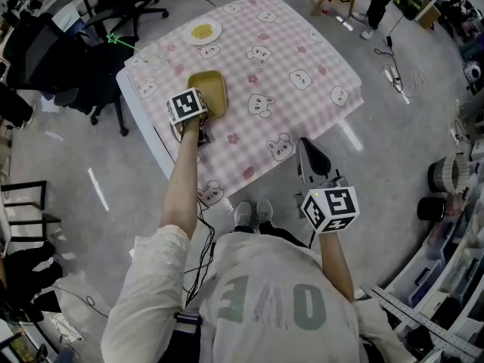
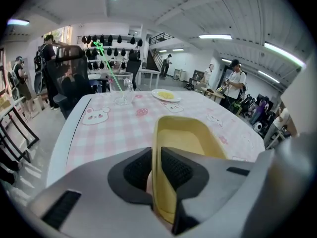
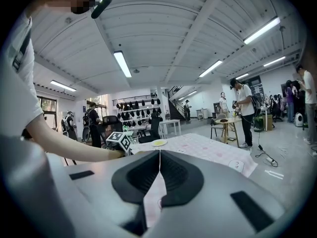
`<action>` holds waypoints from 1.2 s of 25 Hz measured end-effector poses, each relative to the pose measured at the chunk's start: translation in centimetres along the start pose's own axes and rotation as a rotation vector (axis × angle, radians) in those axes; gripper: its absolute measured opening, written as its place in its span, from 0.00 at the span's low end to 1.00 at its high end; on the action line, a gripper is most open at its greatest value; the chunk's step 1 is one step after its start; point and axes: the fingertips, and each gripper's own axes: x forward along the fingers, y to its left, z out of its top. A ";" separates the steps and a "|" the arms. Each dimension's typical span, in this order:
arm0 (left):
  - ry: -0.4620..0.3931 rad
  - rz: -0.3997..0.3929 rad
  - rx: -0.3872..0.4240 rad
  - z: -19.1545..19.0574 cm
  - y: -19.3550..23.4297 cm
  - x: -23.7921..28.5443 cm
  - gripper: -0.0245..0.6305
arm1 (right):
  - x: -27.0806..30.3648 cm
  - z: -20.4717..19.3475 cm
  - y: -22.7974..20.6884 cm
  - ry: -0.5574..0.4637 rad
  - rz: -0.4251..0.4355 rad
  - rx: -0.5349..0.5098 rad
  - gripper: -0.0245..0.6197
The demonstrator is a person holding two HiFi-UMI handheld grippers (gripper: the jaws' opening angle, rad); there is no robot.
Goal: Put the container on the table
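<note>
A yellow container (image 1: 211,91) (image 2: 184,148) rests on the pink checked tablecloth (image 1: 280,66) near the table's left front edge. My left gripper (image 1: 198,124) (image 2: 155,168) is shut on the container's near wall, one jaw inside it and one outside. My right gripper (image 1: 310,157) (image 3: 159,175) hangs off the table's front right corner, its jaws shut together with nothing between them.
A white plate of yellow food (image 1: 202,31) (image 2: 166,95) sits at the far left of the table. A clear glass with a green straw (image 2: 120,88) stands near the far left corner. Black office chairs (image 1: 113,21) crowd the left side. People stand at the far end of the room.
</note>
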 end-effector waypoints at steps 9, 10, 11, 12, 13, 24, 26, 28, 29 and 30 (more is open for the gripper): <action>-0.235 -0.043 0.052 7.8 -2.4 -6.1 0.14 | 1.6 1.5 1.9 -0.019 0.090 -0.036 0.08; -0.279 -0.051 0.065 9.2 -2.8 -7.3 0.14 | 2.0 1.9 2.2 -0.027 0.102 -0.042 0.08; -0.324 -0.058 0.084 10.6 -3.2 -8.7 0.14 | 2.4 2.2 2.6 -0.036 0.113 -0.047 0.08; -0.371 -0.061 0.112 11.9 -3.6 -10.2 0.14 | 2.9 2.5 3.1 -0.044 0.126 -0.051 0.08; -0.418 -0.063 0.144 13.0 -4.0 -11.9 0.14 | 3.3 2.7 3.5 -0.052 0.138 -0.055 0.08; -0.837 -0.160 0.274 13.8 -10.4 -30.7 0.09 | 5.1 4.8 5.0 -0.091 0.181 -0.066 0.08; -0.890 -0.156 0.267 12.7 -10.3 -32.4 0.09 | 5.4 4.9 5.4 -0.093 0.179 -0.077 0.08; -0.917 -0.148 0.251 11.1 -10.4 -33.1 0.09 | 5.3 5.0 5.5 -0.096 0.182 -0.082 0.08; -0.917 -0.148 0.244 10.1 -10.6 -33.1 0.09 | 5.2 5.0 5.5 -0.098 0.184 -0.084 0.08; -0.911 -0.152 0.236 9.0 -10.8 -33.0 0.08 | 5.0 5.0 5.4 -0.100 0.184 -0.086 0.08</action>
